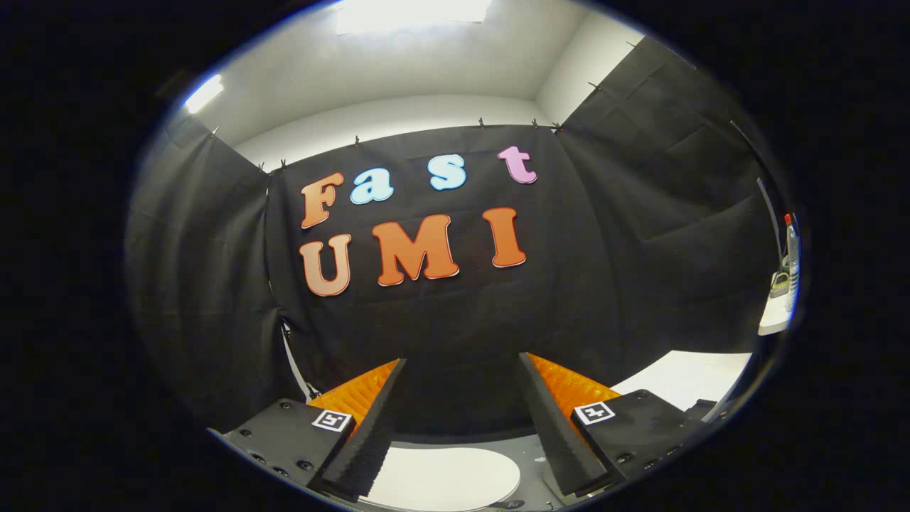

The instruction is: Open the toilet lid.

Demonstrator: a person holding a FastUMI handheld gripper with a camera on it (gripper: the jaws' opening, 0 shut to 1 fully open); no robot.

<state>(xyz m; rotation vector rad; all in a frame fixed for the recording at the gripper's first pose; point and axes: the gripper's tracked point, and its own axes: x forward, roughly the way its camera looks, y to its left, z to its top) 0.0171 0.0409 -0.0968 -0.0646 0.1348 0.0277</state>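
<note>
While it hangs above the white toilet lid (444,476), the claw (462,366) is spread wide, holding nothing.

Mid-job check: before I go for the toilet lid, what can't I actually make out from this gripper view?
- Toilet lid: a white rounded surface low between the open fingers; its front edge and hinge are cut off by the gripper body, so no grip point can be judged.
- Bottle on the side shelf: warped at the fisheye rim, too small to identify.
- White surface beyond the right finger: partly hidden, unclear what it is.
</note>
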